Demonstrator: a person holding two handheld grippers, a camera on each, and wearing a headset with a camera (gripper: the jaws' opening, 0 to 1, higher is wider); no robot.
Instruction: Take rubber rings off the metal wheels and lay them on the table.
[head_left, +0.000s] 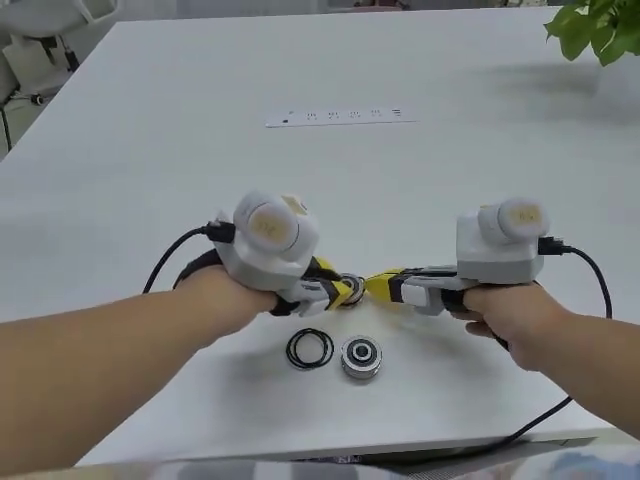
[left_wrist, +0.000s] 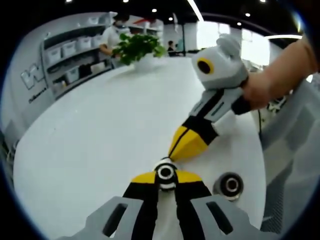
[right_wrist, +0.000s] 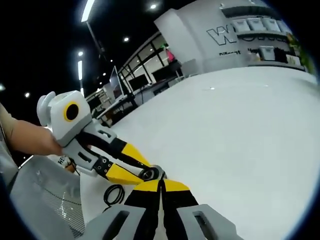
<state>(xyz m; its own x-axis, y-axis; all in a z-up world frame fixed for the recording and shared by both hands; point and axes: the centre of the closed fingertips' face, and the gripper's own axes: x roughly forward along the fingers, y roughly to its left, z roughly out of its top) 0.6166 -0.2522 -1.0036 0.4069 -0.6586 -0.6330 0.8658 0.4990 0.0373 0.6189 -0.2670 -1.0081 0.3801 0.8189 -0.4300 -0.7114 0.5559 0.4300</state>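
Rubber rings (head_left: 310, 349) lie on the table (head_left: 150, 130) just left of a metal wheel (head_left: 361, 357), power strip (head_left: 340, 116) behind.

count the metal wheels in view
2. One wheel lies on the table beside the rings; the other wheel is gripped by the left hand-held gripper.

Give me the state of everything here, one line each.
left gripper: shut on the held wheel.
right gripper: jaws together, tips at the held wheel.
loose wheel: lying on the table, no gripper on it.
rubber rings: off, lying on the table beside the loose wheel.
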